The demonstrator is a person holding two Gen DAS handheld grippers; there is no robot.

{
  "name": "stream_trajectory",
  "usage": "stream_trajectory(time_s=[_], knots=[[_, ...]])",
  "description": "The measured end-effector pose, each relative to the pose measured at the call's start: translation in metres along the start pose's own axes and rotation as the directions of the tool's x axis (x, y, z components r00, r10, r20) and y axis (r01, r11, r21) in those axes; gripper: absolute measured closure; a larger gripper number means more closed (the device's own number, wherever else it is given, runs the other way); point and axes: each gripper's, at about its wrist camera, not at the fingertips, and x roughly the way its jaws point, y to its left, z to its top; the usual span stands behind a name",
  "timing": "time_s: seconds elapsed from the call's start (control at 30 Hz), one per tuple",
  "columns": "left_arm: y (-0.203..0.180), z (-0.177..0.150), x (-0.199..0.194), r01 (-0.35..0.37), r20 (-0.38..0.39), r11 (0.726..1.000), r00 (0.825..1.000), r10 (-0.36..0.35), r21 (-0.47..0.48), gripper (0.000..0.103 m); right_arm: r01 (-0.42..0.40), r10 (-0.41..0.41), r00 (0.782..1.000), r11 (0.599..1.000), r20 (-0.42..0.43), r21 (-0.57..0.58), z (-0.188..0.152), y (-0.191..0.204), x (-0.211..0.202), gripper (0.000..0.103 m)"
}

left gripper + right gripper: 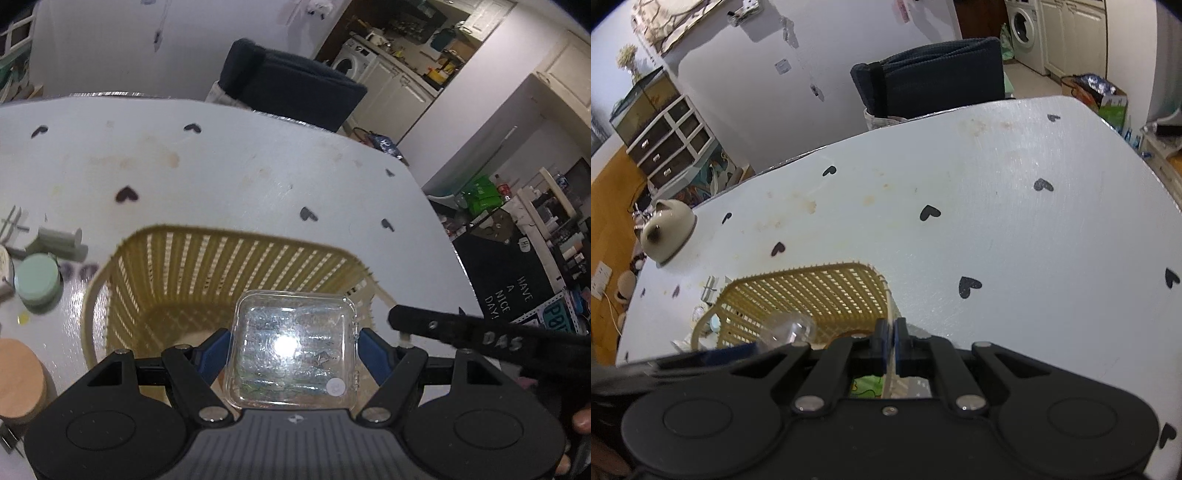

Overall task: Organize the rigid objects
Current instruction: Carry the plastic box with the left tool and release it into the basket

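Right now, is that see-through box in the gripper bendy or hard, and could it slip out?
The clear plastic box probably stays stiff: its walls look unbent between the left gripper pads. It looks thin and mostly empty, so likely light. Its glossy sides may be slippery, and it hangs above the yellow basket, so a slip would probably drop it inside.

You've got the clear square plastic box [295, 347] gripped between blue pads, hanging over the open yellow slatted basket [207, 258] standing on the white table
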Motion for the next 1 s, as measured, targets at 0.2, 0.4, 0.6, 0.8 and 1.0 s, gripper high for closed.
stream_trajectory(time_s=[0.2,0.4,0.6,0.8,1.0], knots=[[-0.004,-0.004,0.014,-0.026,-0.033,0.999,0.999,0.024,-0.041,0.028,-0.010,0.010,1.000,1.000,-0.005,0.027,0.001,-0.002,0.001,0.099],[-0.006,-0.008,0.026,-0.065,-0.071,0.996,0.996,0.061,-0.062,0.028,-0.017,0.018,1.000,0.999,-0.013,0.048,0.004,-0.005,0.002,0.099],[-0.004,-0.007,0.034,-0.068,-0.105,0.991,0.993,0.056,-0.116,0.028,-0.021,0.022,1.000,0.998,-0.014,0.056,0.004,-0.006,0.003,0.099],[-0.005,-0.009,0.040,-0.057,-0.154,0.992,0.987,0.039,-0.113,0.021,-0.023,0.024,1.000,0.998,-0.016,0.055,0.005,-0.005,0.004,0.099],[-0.008,-0.010,0.039,-0.047,-0.165,0.995,0.986,0.032,-0.084,0.015,-0.023,0.024,1.000,0.998,-0.017,0.054,0.005,-0.006,0.004,0.099]])
